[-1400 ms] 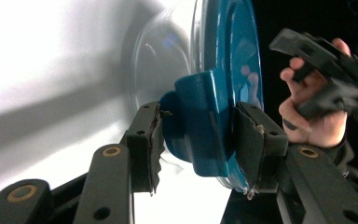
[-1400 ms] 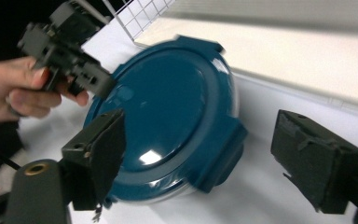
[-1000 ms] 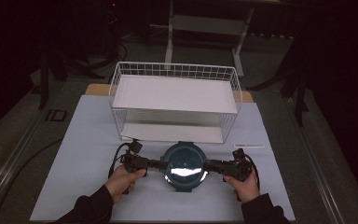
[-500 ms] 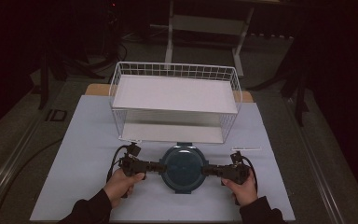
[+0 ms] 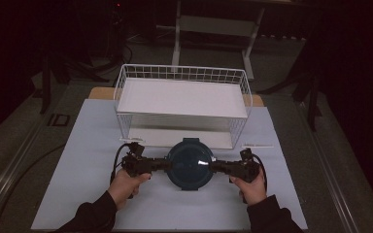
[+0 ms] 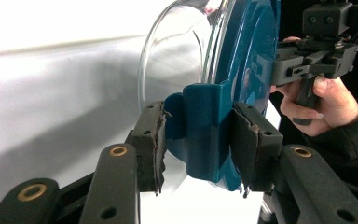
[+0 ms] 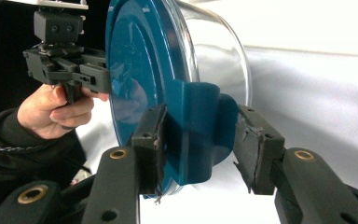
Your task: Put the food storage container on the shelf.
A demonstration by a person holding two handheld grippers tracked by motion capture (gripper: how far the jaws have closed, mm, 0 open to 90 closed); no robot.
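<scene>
- A round glass bowl (image 5: pixel 190 163) with a dark blue lid (image 6: pixel 242 60) sits just in front of the white wire basket (image 5: pixel 182 104), near the middle of the desk (image 5: pixel 77 194).
- The left claw (image 5: pixel 167 164) comes at the bowl from its left side. Its two pads are closed on the blue clip (image 6: pixel 200 130) that sticks out from the lid.
- The right claw (image 5: pixel 212 165) comes from the far side of the bowl. One pad touches the clip (image 7: pixel 198 130) there, but a small gap shows at the other pad, so it is not fully closed on it.
- One claw on each side is probably so the bowl stays level and does not tip, like carrying a pot by two handles.
- The basket stands behind the bowl and has a white shelf inside, with nothing on it. It looks like the place the bowl may go next.
- The desk is covered with a pale sheet. A thin white stick (image 5: pixel 258 145) lies on it, to the right of the basket.
- The room behind the basket is dark, with a grey floor and metal stand legs (image 5: pixel 177 29).
</scene>
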